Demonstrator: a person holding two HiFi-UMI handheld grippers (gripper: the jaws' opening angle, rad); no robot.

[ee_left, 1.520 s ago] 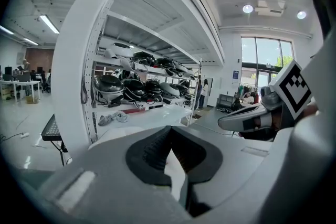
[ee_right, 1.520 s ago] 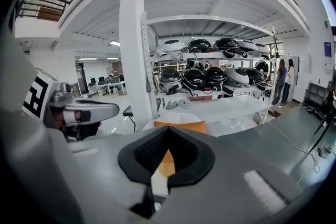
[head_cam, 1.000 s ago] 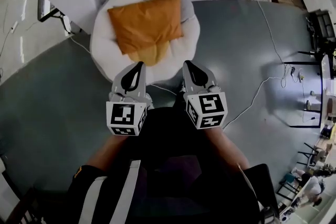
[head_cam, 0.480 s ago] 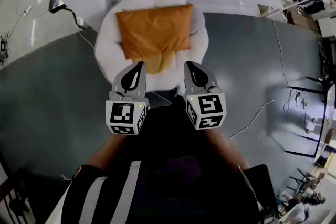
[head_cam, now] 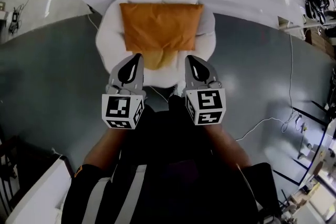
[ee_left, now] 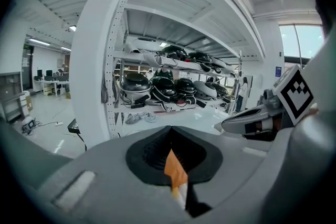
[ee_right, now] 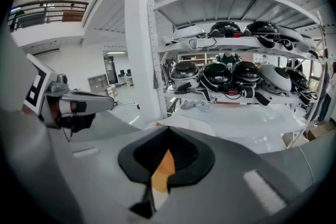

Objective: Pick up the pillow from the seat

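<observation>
Head view: orange rectangular fabric pillow (head_cam: 160, 26) lies flat on the round white cushioned seat (head_cam: 105, 39), untouched. You hold the left gripper (head_cam: 137, 56) and right gripper (head_cam: 190, 58) side by side at the seat's near rim, evidently lined up for a two-handed lift. Left gripper view: jaws clenched, empty, orange sliver of pillow ahead. Right gripper view: same, clenched and empty; both must open first.

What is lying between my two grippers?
Head view: the white seat, with a yellowish patch poking out under the orange pillow, lies between the left gripper and right gripper.
</observation>
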